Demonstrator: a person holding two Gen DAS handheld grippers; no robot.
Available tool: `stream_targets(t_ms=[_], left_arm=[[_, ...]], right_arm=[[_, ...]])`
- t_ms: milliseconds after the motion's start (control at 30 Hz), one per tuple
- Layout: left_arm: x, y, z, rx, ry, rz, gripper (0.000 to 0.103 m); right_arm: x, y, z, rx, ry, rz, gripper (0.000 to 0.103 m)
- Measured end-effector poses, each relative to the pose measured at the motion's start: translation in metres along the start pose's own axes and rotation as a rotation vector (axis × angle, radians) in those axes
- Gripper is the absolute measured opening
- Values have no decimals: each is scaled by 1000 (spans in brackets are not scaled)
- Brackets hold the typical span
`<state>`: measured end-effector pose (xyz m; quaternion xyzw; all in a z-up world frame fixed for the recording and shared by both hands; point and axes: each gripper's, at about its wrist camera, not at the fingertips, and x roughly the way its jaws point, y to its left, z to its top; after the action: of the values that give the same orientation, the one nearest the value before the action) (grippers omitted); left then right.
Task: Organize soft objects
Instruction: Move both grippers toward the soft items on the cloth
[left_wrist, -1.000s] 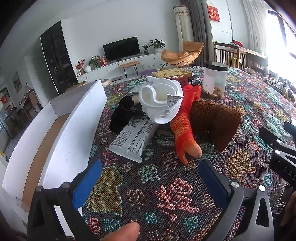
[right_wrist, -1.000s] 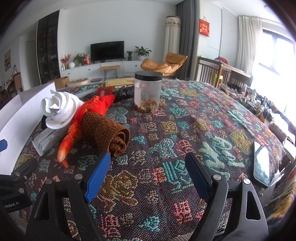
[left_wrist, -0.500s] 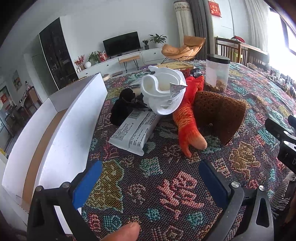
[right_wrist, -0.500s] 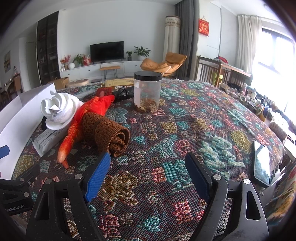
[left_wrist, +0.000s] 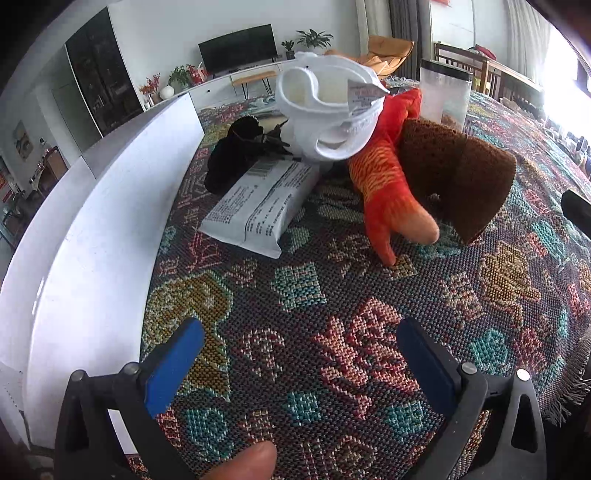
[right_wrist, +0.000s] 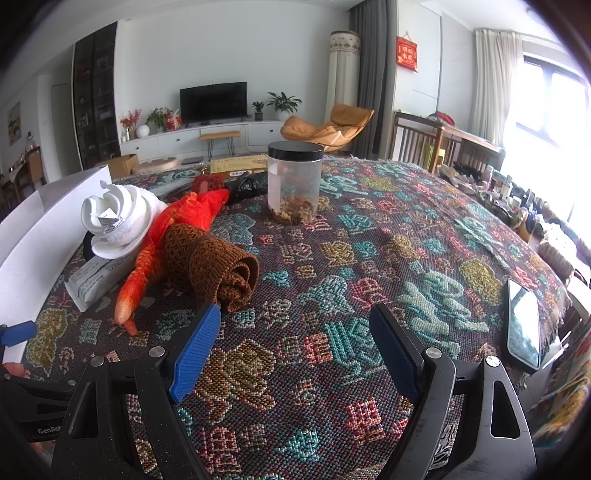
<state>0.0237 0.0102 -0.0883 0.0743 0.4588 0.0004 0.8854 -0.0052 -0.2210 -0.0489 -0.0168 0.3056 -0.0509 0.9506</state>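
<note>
A pile of soft things lies on the patterned tablecloth: an orange-red plush fish (left_wrist: 384, 177) (right_wrist: 162, 240), a rolled brown knit cloth (left_wrist: 458, 177) (right_wrist: 218, 269), a white rolled garment with a tag (left_wrist: 328, 107) (right_wrist: 118, 218), a black fabric item (left_wrist: 232, 155) and a white soft packet (left_wrist: 262, 206) (right_wrist: 96, 280). My left gripper (left_wrist: 299, 365) is open and empty, a short way in front of the pile. My right gripper (right_wrist: 295, 343) is open and empty, just right of the brown roll.
A white open box (left_wrist: 85, 240) (right_wrist: 33, 240) stands along the left of the pile. A clear jar with a black lid (right_wrist: 293, 181) (left_wrist: 443, 96) stands behind it. A phone (right_wrist: 522, 328) lies near the table's right edge. A yellow flat box (right_wrist: 240, 164) is at the back.
My left gripper has moved forward toward the pile, which now looms larger. The right gripper has barely moved. Both stay open.
</note>
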Motion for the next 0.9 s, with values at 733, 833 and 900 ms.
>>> stream_targets(t_ms=[733, 833, 900], left_arm=[[28, 7, -13, -89, 102, -99, 103], [28, 7, -13, -86, 95, -101, 103], [28, 9, -14, -87, 95, -100, 103]], right_arm=[[-1, 2, -2, 3, 4, 3, 85], [0, 4, -4, 10, 9, 9, 85], [1, 2, -5, 33, 15, 18, 85]])
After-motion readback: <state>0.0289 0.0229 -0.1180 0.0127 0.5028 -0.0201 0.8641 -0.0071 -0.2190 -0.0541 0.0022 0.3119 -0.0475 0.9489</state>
